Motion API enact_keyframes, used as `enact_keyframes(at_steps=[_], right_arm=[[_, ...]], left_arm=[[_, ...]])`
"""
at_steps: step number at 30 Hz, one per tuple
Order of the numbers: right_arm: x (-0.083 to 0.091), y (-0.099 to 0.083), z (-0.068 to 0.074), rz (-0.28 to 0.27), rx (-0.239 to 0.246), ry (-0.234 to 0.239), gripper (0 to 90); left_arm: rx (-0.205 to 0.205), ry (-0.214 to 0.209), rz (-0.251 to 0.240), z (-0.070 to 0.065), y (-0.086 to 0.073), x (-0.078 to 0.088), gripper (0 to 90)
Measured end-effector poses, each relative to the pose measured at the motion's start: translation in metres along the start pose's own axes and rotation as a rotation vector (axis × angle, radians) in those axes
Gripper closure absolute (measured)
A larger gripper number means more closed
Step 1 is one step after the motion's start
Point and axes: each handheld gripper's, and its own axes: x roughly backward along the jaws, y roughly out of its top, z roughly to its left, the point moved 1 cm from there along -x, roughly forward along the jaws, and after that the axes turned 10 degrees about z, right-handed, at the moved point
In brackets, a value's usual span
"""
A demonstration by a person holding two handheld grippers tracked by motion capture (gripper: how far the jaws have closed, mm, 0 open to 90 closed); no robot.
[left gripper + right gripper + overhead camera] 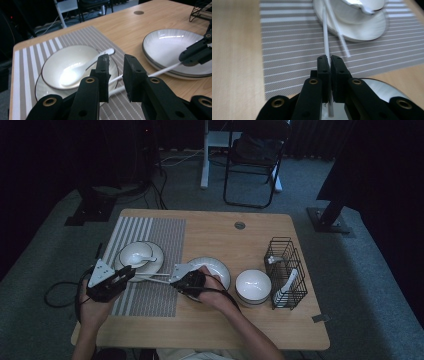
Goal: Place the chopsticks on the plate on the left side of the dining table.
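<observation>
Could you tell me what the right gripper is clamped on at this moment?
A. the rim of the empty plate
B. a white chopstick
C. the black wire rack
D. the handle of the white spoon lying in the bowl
B: in the right gripper view the right gripper has its jaws pressed together on a thin white chopstick that runs forward over the striped placemat toward the bowl's saucer.
</observation>
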Motion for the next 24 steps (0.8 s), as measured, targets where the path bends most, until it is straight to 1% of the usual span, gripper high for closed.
enact_keyframes(at_steps=[1,2,5,9,12,17,21,24], right_arm=[[-0.001,-0.001,-0.001,-0.020,-0.013,-0.005,87.0],[-0.003,-0.002,-0.001,-0.011,-0.013,-0.008,87.0],[-0.005,-0.005,-0.002,-0.021,-0.023,0.021,87.0],[-0.004,-0.005,-0.002,-0.041,-0.031,0.024,87.0],[-0.001,-0.004,-0.001,-0.054,-0.023,0.024,86.9],[0.003,-0.002,-0.001,-0.077,-0.026,0.020,87.0],[0.004,-0.001,-0.002,-0.088,-0.033,0.032,86.9],[0.004,0.001,-0.001,-0.099,-0.034,0.041,86.9]], left_arm=[[0.007,0.000,0.002,0.001,-0.002,-0.001,75.4],[0.012,0.000,0.005,0.002,-0.004,-0.001,75.4],[0.026,-0.001,0.007,0.004,-0.008,-0.001,75.4],[0.038,0.007,0.013,0.006,-0.014,0.000,75.4],[0.051,0.011,0.015,0.007,-0.017,0.000,75.3],[0.069,0.021,0.014,0.011,-0.022,0.003,75.4],[0.089,0.034,0.007,0.015,-0.026,0.007,75.3],[0.100,0.044,0.012,0.018,-0.031,0.010,75.4]])
